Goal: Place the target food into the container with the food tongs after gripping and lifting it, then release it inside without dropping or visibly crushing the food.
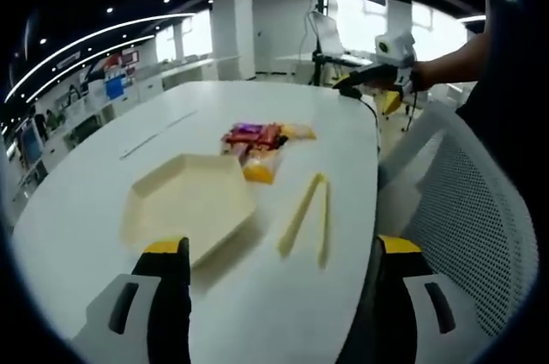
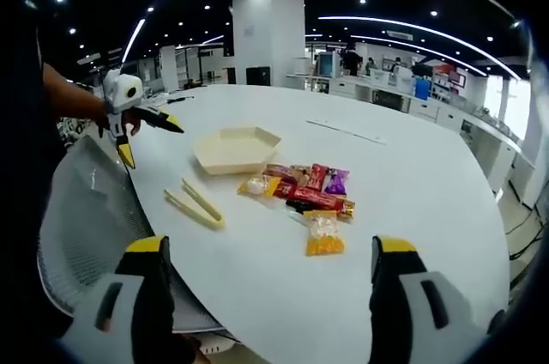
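Left gripper view: left gripper [image 1: 279, 295] is held w/ jaws wide apart, nothing between them, above the white table [image 1: 103, 209]. The hexagonal cream container [image 1: 190, 201] is seen just left of the snack packets [image 1: 257, 145]; the cream food tongs [image 1: 307, 218] lie right of the container, untouched. Right gripper view: tongs [image 2: 196, 203] lie left of the packet pile [image 2: 309, 192], container [image 2: 236, 148] beyond. Right gripper [image 2: 270, 295] is spread wide, empty.
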### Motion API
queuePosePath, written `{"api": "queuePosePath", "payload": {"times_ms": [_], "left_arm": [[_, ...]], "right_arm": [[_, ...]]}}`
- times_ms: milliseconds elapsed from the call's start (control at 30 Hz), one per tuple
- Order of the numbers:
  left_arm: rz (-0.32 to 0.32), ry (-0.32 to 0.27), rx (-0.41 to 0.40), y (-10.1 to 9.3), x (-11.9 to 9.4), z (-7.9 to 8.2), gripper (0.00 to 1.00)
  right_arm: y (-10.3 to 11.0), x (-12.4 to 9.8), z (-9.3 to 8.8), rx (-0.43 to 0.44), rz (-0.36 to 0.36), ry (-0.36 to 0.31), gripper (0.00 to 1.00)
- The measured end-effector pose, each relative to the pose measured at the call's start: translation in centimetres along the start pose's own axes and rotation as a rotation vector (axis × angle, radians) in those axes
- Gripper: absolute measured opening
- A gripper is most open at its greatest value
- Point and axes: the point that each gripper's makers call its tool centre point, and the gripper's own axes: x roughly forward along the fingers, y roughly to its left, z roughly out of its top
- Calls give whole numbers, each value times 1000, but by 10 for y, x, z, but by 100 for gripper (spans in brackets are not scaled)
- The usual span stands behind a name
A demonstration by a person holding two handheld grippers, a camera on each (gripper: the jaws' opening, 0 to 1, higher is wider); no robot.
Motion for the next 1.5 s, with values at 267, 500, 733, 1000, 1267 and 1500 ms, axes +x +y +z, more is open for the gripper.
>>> {"api": "queuePosePath", "payload": {"times_ms": [267, 500, 733, 1000, 1267, 1500], "left_arm": [[-61, 80, 98, -19, 32, -17, 72], [-83, 104, 133, -23, 51, -23, 59], [-121, 120, 176, -26, 66, -28, 47], [-139, 143, 220, -29, 72, -33, 27], [-102, 156, 285, -21, 72, -33, 9], [-73, 186, 286, -15, 75, -32, 0]], "right_arm": [[4, 4, 3, 4, 11, -5, 94], [13, 7, 5, 4, 30, -6, 94], [19, 9, 4, 14, 45, -2, 93], [18, 7, 0, 28, 43, 3, 93], [19, 12, -1, 34, 48, 8, 93], [19, 16, 2, 30, 58, 7, 93]]}}
